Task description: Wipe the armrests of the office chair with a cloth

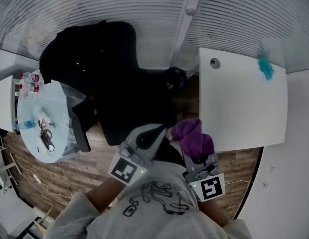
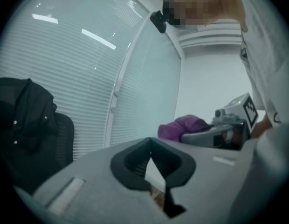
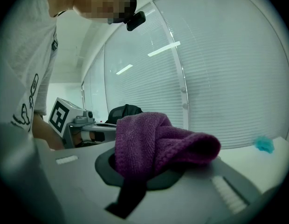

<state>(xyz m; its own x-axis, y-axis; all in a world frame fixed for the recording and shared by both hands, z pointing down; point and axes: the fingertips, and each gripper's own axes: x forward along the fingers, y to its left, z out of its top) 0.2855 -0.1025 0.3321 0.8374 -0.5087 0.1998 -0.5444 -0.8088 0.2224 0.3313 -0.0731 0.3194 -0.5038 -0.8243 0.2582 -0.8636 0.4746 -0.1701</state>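
The black office chair (image 1: 129, 101) stands below me with a dark jacket (image 1: 89, 49) draped over its backrest. One armrest (image 1: 175, 78) shows at the seat's right and another (image 1: 80, 128) at its left. My right gripper (image 1: 194, 146) is shut on a bunched purple cloth (image 1: 192, 136), held near my body above the chair's front right; the cloth (image 3: 158, 143) fills its jaws. My left gripper (image 1: 152, 133) hovers over the seat's front edge, jaws closed on nothing (image 2: 150, 146). The chair and jacket (image 2: 18, 115) lie at the left of the left gripper view.
A white desk (image 1: 244, 108) stands right of the chair with a small teal object (image 1: 265, 67) near its far corner. A round table (image 1: 32, 133) with bottles and plastic wrap sits at the left. Window blinds (image 1: 234, 14) run behind; the floor is wood.
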